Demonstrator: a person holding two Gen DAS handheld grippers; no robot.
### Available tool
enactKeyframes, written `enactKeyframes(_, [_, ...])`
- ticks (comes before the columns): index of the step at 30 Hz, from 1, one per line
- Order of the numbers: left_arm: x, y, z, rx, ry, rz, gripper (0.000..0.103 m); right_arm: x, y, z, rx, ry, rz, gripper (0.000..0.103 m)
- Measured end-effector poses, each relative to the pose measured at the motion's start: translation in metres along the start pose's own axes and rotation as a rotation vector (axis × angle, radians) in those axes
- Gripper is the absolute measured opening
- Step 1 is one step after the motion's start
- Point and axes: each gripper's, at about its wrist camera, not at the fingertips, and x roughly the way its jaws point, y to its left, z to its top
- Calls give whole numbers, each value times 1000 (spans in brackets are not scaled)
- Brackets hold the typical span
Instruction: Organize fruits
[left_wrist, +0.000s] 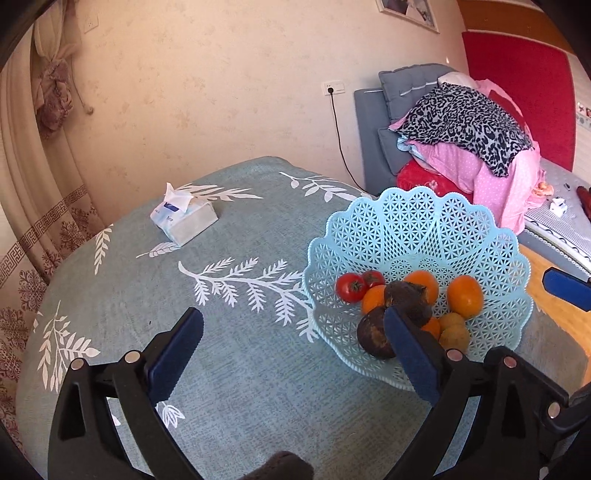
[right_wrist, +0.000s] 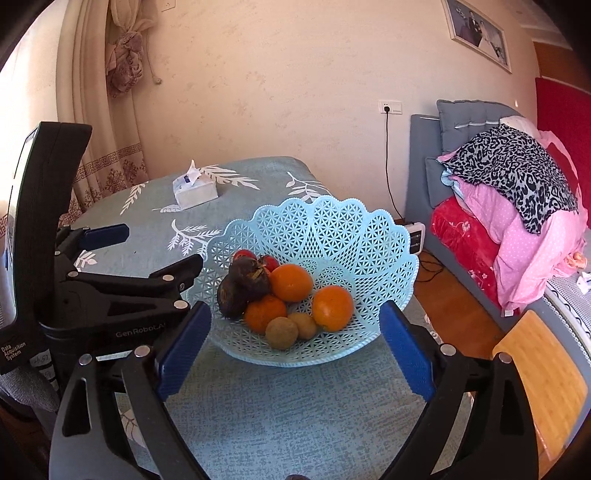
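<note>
- Cream wall and a tied curtain (right_wrist: 125, 66) stand behind a bench (left_wrist: 229, 350) covered in a teal cloth with white leaf print; a bed piled with bedding (right_wrist: 517, 221) lies to the right.
- Far left on the bench sits one tissue box (left_wrist: 183, 218).
- Near right sits the light-blue lattice fruit basket (right_wrist: 332, 236), holding every fruit.
- Only the right wrist view shows the whole left claw (right_wrist: 147, 251) from the side, beside the basket's left rim; the left view catches just a blue tip of the right claw (right_wrist: 295, 347) at its right edge.
- Counted: three oranges (right_wrist: 332, 308), two tomatoes (left_wrist: 350, 287), two dark purple fruits (right_wrist: 247, 280), two small brown fruits (right_wrist: 281, 333).
- Both claws are spread wide, gripping nothing.
</note>
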Motion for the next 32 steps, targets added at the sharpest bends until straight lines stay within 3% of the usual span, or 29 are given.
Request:
enactKeyframes(20, [-7,-4,-3,52,-24,55,97,8,-6,-3,26,30,-9,94])
enactKeyframes(32, [-8,9,-8,8,36,72,97,7,1,-4,15,38,9,94])
